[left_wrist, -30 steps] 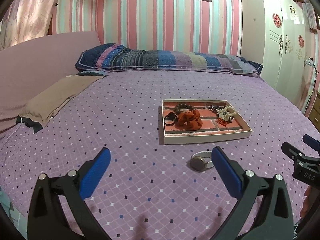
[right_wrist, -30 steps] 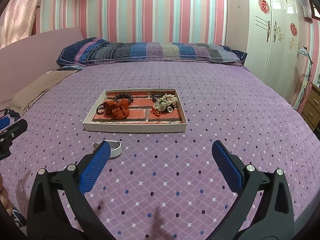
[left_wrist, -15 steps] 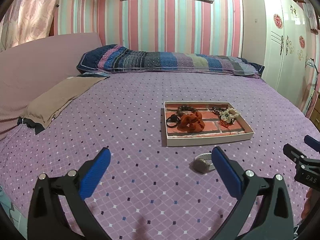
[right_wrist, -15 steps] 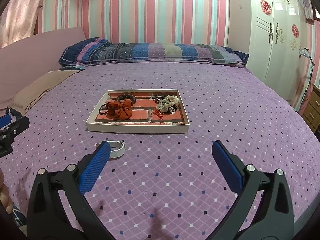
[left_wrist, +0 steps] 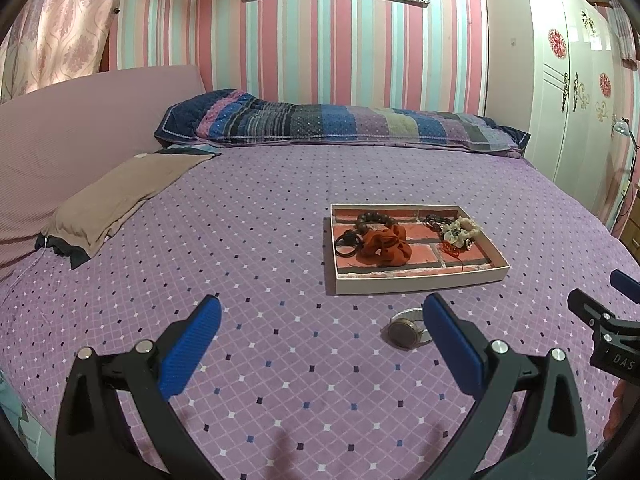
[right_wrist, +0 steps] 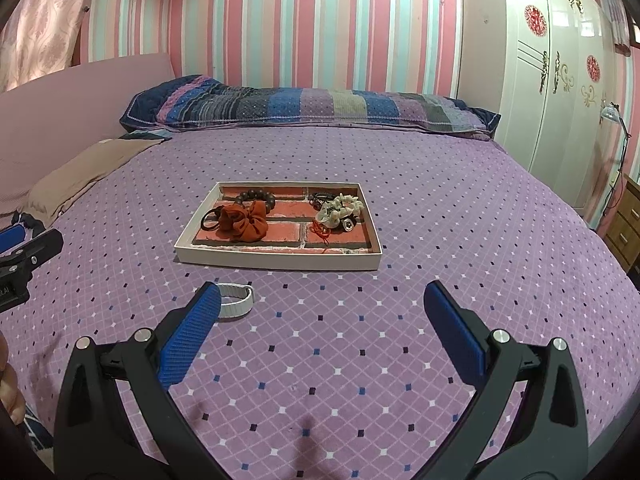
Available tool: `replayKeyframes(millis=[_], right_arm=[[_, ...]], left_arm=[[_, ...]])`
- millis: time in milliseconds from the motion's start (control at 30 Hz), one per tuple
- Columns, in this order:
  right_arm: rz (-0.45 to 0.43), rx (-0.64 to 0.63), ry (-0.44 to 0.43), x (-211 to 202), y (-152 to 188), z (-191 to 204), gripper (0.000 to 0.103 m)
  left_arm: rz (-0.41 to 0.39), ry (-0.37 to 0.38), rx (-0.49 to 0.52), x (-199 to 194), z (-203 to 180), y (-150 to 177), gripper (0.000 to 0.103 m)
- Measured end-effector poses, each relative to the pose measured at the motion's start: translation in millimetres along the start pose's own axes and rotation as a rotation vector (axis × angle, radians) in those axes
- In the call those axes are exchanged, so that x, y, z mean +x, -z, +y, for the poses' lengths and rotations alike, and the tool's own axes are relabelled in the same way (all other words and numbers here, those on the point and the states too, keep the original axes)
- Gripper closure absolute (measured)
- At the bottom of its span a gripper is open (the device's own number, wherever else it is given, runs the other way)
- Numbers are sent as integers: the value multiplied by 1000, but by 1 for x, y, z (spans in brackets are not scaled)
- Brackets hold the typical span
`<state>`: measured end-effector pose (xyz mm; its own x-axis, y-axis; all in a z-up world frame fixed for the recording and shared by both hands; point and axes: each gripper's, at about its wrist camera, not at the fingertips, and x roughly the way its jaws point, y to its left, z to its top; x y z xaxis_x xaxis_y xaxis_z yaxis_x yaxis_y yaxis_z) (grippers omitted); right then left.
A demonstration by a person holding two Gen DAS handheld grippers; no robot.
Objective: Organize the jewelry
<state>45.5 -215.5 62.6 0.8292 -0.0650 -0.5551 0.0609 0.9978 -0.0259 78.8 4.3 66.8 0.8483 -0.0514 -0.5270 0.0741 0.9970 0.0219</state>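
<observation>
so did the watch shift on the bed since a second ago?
No. The watch lies at the same spot just in front of the tray; the small frame shift is the cameras moving.

Left gripper (left_wrist: 320, 338): held low, pointed forward, its jaws spread wide with nothing between the blue pads (left_wrist: 188, 350).
Right gripper (right_wrist: 320, 328): held level beside the left one, jaws likewise spread wide and empty.
Relative pose: each gripper's tip is seen at the edge of the other's view, the two held side by side and apart.
Hand: part of a hand (right_wrist: 8, 384) is seen at the left edge of the right wrist view.
</observation>
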Motion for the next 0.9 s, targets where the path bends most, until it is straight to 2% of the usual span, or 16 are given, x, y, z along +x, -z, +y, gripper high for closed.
replayKeyframes(millis=[567, 900], right_arm=[[-15, -1, 0, -4, -5, -3, 4], [-13, -9, -2, -2, -6, -1, 4]], left_arm=[[-15, -1, 17, -1, -7, -1, 4], [-51, -32, 25, -5, -10, -1, 4]])
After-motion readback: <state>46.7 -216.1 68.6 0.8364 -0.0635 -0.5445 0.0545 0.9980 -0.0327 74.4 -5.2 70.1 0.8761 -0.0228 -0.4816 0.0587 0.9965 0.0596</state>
